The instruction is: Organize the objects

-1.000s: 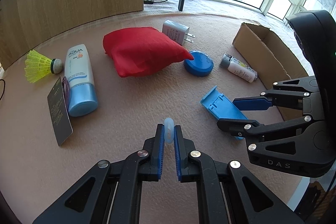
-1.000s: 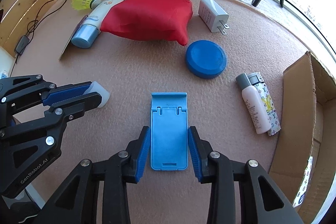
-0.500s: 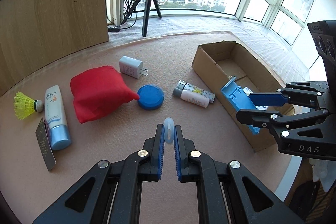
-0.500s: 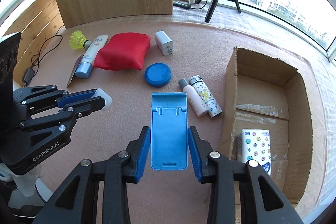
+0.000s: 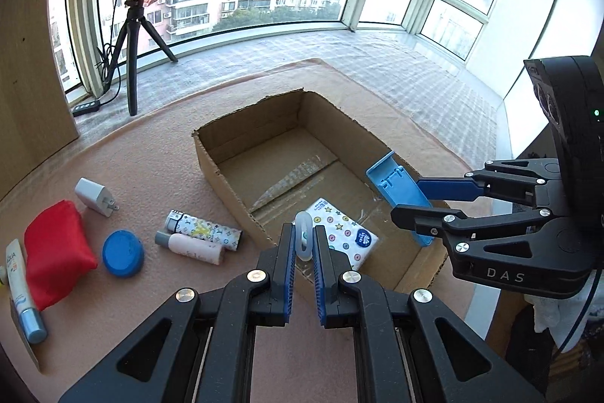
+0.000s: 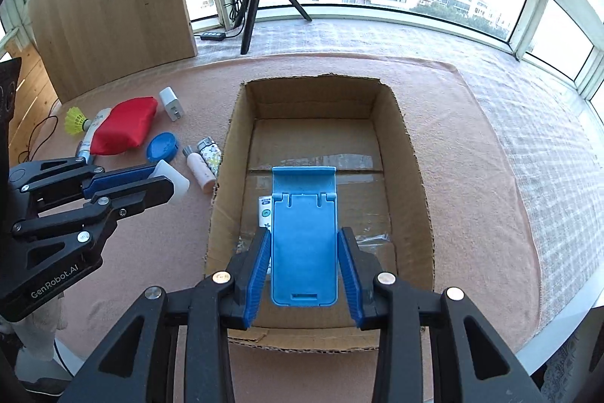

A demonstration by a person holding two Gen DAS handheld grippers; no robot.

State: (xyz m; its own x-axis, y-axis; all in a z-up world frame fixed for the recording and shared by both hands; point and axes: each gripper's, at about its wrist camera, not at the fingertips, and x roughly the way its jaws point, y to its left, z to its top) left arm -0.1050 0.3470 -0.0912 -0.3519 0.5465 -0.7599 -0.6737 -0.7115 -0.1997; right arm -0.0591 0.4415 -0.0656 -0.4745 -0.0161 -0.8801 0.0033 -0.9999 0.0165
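Observation:
My left gripper (image 5: 304,244) is shut on a small translucent white case (image 5: 303,240), held over the near-left edge of the open cardboard box (image 5: 211,157); the case (image 6: 171,176) also shows in the right wrist view. My right gripper (image 6: 304,252) is shut on a blue folding phone stand (image 6: 304,237), held above the inside of the box (image 6: 415,176). The left wrist view has the stand (image 5: 398,191) over the box's right wall. A patterned tissue pack (image 5: 341,233) lies on the box floor.
On the pink mat left of the box lie a lighter (image 5: 204,229), a small pink bottle (image 5: 192,248), a blue round lid (image 5: 123,253), a red pouch (image 5: 53,252), a white charger (image 5: 92,196), a sunscreen tube (image 5: 20,289) and a yellow shuttlecock (image 6: 75,119). A ring-light tripod (image 5: 130,36) stands behind.
Both grippers rose and swung right from above the loose objects to over the cardboard box, still holding the case and the phone stand. The box and tissue pack came into view.

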